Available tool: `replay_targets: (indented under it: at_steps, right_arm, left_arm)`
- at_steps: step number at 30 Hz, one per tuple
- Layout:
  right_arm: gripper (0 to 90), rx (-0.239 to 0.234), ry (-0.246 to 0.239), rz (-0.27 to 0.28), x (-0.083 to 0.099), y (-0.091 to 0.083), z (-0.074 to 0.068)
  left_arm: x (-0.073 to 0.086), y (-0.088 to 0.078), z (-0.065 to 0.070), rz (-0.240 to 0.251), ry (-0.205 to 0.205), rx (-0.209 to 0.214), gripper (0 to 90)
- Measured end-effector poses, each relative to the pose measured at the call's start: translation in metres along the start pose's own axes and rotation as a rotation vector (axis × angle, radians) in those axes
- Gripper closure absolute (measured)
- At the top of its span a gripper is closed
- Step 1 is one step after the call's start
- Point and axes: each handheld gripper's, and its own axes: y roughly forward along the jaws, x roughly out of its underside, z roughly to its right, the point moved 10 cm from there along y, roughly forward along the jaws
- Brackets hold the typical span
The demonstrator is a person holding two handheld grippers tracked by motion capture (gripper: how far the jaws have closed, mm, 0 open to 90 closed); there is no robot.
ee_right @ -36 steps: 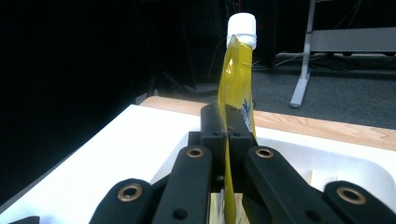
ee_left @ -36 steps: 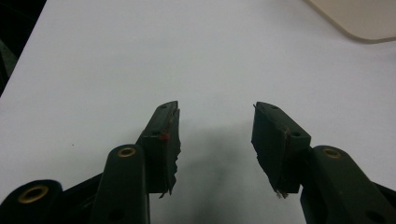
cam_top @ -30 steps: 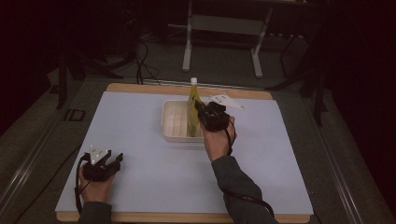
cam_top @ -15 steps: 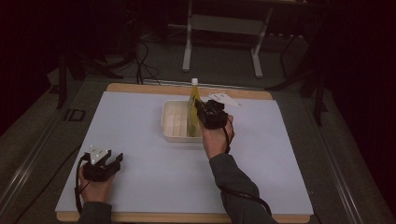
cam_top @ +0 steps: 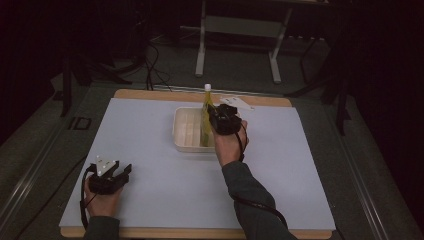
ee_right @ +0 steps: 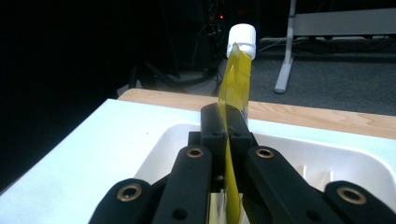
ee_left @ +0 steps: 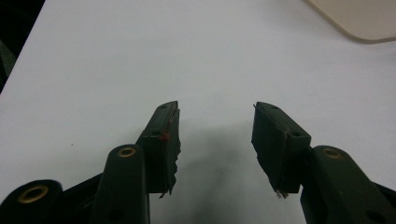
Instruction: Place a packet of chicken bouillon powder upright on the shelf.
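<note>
At the near left corner of the table (cam_top: 150, 120), the left gripper (cam_top: 111, 175) is seen from the high view resting low over the pale sheet, held in a hand whose forearm enters from the bottom edge. Its jaws are shown spread apart in the left gripper view, with nothing between the worn pads (ee_left: 170, 140) but bare white surface; a rounded corner of the cream tray (ee_left: 359, 18) is caught at the top right of that view.

Farther in, near the middle of the table, the right gripper (cam_top: 220, 119) is held over the tray (cam_top: 187, 131), the right hand (cam_top: 227, 145) behind it and the grey sleeve bent at the elbow, running back toward the bottom edge. From above, the grip itself is hidden by the gripper body.

The grip is settled by the right gripper view: the jaws are clamped tight on a flat yellow pouch (ee_right: 235, 86), which is pinched edge-on between them. The pouch is held upright, thin and translucent, with a white screw cap (ee_right: 242, 39) at its top; its lower end hangs down over the inside of the tray (ee_right: 299, 149). In the high view the same pouch (cam_top: 206, 117) is seen as a narrow yellow strip standing at the tray's right part, cap uppermost.

Beyond the tray, a white paper (cam_top: 237, 102) lies near the table's far wooden edge.
</note>
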Motion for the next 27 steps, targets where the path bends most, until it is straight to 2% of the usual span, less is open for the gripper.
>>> replay_targets:
  at_steps: [13,17,22,27]
  right_arm:
    - [90.0,0.002,-0.009,-0.061,-0.003,0.013,0.003]
    - [89.9,0.005,0.009,-0.080,-0.004,0.017,0.003]
    - [89.8,0.009,0.003,-0.101,-0.004,0.021,0.001]
    - [89.7,0.010,0.009,-0.144,-0.006,0.023,0.000]
  left_arm:
    - [0.000,0.000,0.000,0.000,-0.003,0.000,51.7]
    - [0.000,0.000,0.000,0.000,-0.002,0.001,51.7]
    - [0.000,0.000,0.000,-0.002,-0.003,0.002,51.6]
    - [0.000,0.000,0.001,-0.001,-0.003,0.002,51.6]
